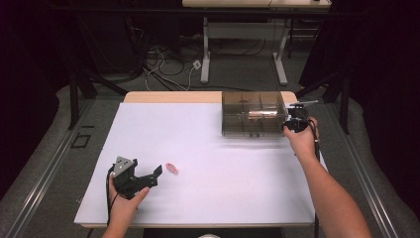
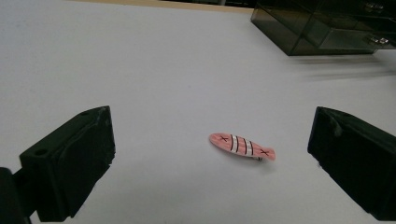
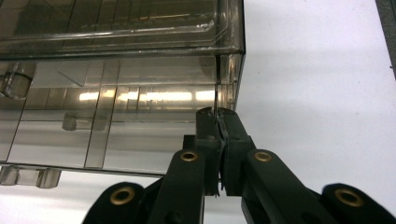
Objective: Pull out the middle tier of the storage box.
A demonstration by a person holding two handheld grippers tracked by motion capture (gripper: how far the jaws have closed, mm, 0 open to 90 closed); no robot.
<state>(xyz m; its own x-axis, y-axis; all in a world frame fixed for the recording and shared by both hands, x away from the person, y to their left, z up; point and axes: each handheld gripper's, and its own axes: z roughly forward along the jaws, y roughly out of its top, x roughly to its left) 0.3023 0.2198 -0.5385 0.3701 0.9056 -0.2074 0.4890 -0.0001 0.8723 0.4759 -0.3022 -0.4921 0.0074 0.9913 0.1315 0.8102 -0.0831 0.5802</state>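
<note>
Two jobs in hand at once, by the look of it: steadying the box (image 1: 253, 119) and lining up on the clip (image 1: 171, 167). Left tool (image 1: 157, 174) near the front left corner of the counter (image 1: 208, 158), jaws spread wide, nothing between the pads yet. Pink fish-shaped clip flat on the counter, striped across the middle, just ahead of those jaws and apart from both, nearer the jaw on the right of the left gripper view (image 2: 242, 146). Smoky clear box with drawers at the back right corner, well apart from the clip. Right tool (image 1: 295, 124) at the box's right end, jaws pressed together (image 3: 219, 140); tips at a thin vertical edge on the front right corner of the box (image 3: 116, 70), seemingly pinching it, though hard to tell whether a drawer edge or the wall. Likely step: approach to the clip, grasp not yet made, box held or about to be opened. Next move, as a judgement: forward and down with the left tool until the clip sits centred between the pads, then a close across its narrow width; low, flat shape calls for tips right at the counter, or a slip out sideways is likely. After that, a carry toward the back right corner.
</note>
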